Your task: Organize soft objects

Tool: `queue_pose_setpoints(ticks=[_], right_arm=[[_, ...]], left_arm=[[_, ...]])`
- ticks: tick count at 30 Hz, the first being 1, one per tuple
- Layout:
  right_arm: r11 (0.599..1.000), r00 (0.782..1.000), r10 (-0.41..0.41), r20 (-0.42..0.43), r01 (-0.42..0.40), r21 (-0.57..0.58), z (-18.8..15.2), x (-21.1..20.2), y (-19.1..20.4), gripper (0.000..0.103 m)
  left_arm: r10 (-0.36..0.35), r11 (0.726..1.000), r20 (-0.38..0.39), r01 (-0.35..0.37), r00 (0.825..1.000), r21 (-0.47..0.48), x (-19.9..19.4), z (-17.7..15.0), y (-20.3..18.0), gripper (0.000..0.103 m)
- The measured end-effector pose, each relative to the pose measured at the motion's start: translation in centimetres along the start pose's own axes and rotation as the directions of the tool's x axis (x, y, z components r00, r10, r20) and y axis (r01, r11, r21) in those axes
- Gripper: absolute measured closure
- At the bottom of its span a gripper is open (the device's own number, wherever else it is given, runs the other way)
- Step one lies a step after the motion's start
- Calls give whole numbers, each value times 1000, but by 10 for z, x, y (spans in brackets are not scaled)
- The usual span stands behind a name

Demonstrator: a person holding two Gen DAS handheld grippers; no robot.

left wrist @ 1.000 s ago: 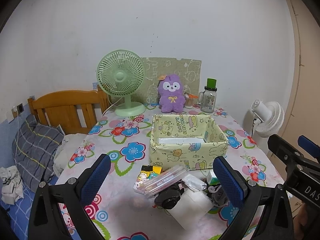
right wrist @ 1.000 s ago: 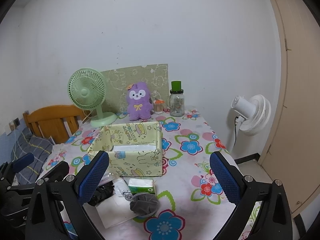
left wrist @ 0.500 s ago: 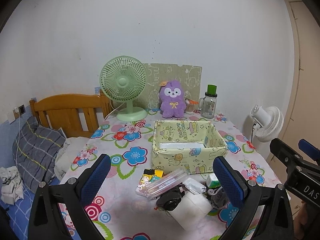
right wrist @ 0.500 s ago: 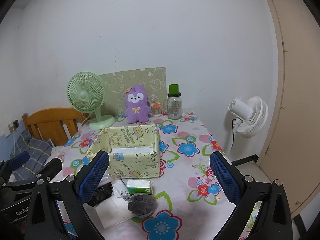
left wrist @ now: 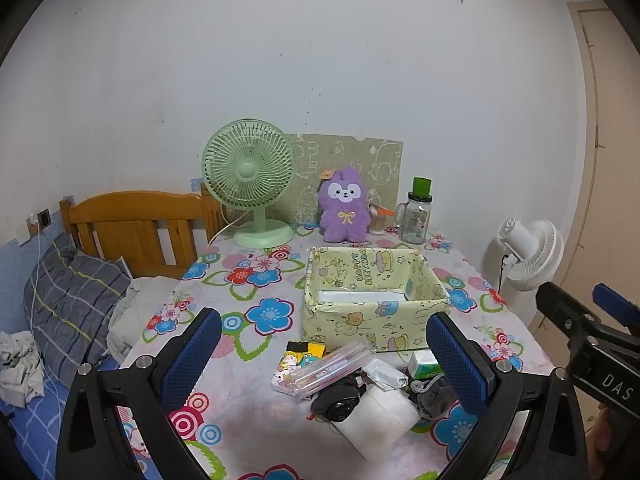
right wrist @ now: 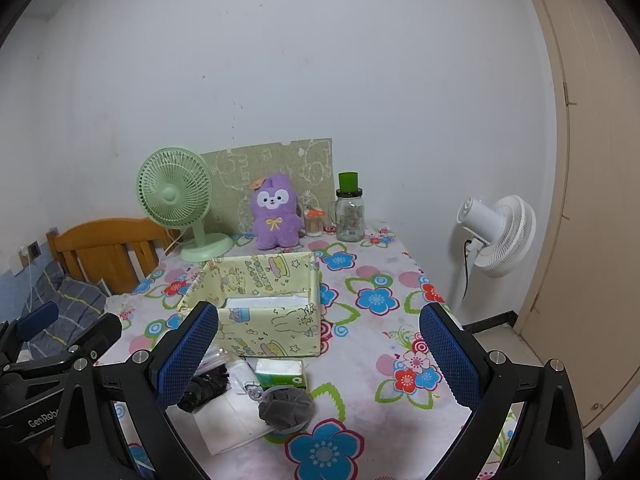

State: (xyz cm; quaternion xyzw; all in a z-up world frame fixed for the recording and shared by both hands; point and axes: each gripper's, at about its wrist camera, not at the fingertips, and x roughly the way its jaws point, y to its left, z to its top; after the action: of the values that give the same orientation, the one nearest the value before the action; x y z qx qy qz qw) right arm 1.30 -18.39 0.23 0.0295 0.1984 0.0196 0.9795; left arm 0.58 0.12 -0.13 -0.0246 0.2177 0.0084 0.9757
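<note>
1. Clutter at the near edge of the table (left wrist: 256,420) holds the soft things: one grey pouch (right wrist: 285,405), one green tissue pack (right wrist: 280,374), one white folded cloth (right wrist: 232,416) and one black bundle (left wrist: 338,398), all outside the yellow box (left wrist: 372,312).
2. Both views have drawn back and up a little over the last second, so the pile sits lower and farther off; nothing has been picked up, and I judge the sorting not begun.
3. Left claw (left wrist: 326,356) and right claw (right wrist: 318,354) each hang wide apart and empty above the pile.
4. Farther back: one purple plush (left wrist: 345,210), one green fan (left wrist: 250,178), one jar (left wrist: 418,216); one white fan (right wrist: 498,234) stands on the floor.
</note>
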Motion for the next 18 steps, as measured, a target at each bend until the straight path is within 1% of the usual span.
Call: queue_pose_setpoints(ticks=[18], right_arm=[[1000, 1000, 11, -4, -11, 6, 1, -1, -1, 1]], left_arm=[[0, 1000, -4, 0, 1000, 8, 0, 1, -1, 0]])
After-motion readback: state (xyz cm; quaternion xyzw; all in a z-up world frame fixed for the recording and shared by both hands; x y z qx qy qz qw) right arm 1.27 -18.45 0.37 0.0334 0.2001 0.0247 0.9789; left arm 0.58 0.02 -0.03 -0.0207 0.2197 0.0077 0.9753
